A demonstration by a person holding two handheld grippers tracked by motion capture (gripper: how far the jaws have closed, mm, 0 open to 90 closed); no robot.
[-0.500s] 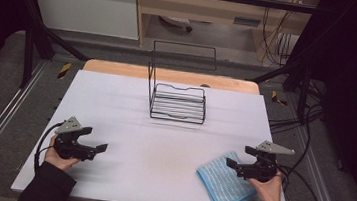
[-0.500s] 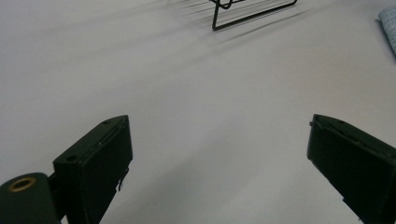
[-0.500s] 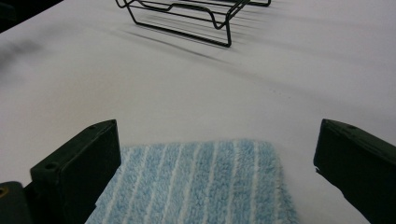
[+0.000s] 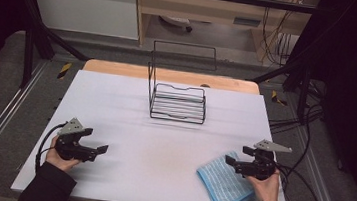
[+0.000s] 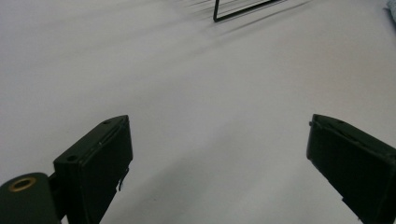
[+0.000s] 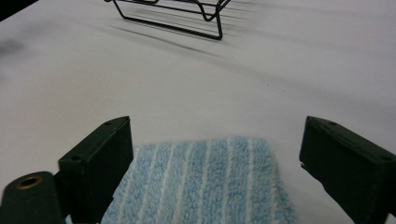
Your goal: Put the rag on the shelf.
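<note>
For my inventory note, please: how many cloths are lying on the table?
1. A blue striped cloth lies at the near right of the white table, under the open right gripper. Nothing on the table could hide another.

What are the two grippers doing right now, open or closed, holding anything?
Left gripper: open, nothing between its jaws.
Right gripper: open, over the blue cloth, not gripping it.
</note>
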